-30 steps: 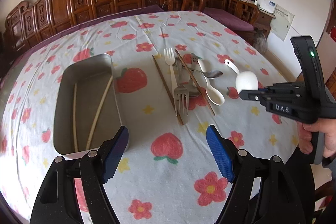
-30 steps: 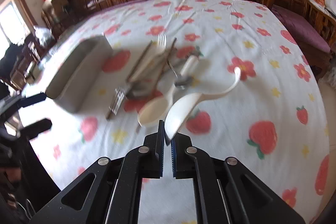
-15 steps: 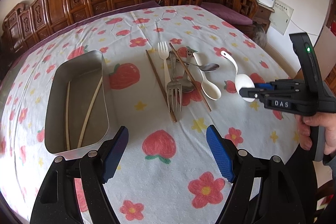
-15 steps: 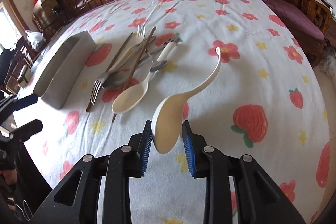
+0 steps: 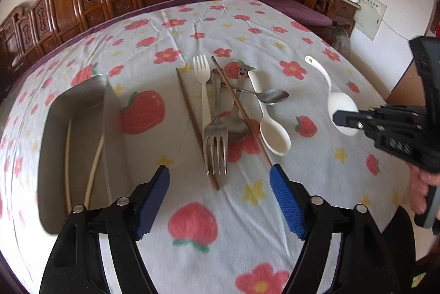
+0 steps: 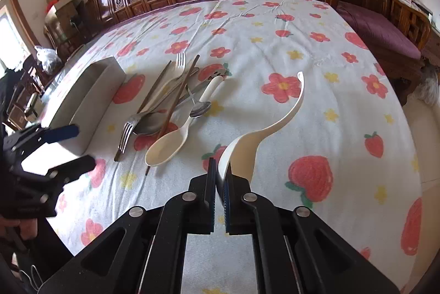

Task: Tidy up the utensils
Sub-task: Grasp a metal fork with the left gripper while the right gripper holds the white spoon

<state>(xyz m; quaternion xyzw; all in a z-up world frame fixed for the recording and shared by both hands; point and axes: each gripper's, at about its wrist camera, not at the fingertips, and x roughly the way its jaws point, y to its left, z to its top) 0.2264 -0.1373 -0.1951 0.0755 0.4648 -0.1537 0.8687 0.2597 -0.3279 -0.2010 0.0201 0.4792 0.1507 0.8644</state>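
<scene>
Two views. Left wrist: left gripper [image 5: 220, 192] has its jaws apart with nothing between them; they have just been closing a little. It hangs over the tablecloth [image 5: 247, 225], near the tip ends of the utensil pile. Pile: metal fork [image 5: 216, 139], white fork [image 5: 203, 84], brown chopsticks [image 5: 239, 112], metal spoon [image 5: 271, 95], cream spoon [image 5: 271, 128], all crossing or touching each other. Steel tray [image 5: 82, 134] sits to the left of the pile, with two pale chopsticks [image 5: 92, 173] lying inside. At right, right gripper [image 5: 343, 119] pinches the bowl of a white ladle spoon [image 5: 334, 101], handle pointing away.

Right wrist: right gripper [image 6: 219, 178] is closed tight on the rim of the ladle spoon [image 6: 258, 137]; its jaws opened and closed again within the last second. The curved handle rises up and away from it. Whether the bowl touches the cloth, I can't tell. Pile [image 6: 167, 104] lies to the left, tray [image 6: 90, 101] beyond it. Left gripper [image 6: 68, 145] shows at the left edge, jaws apart, just beside the tray's near end.
</scene>
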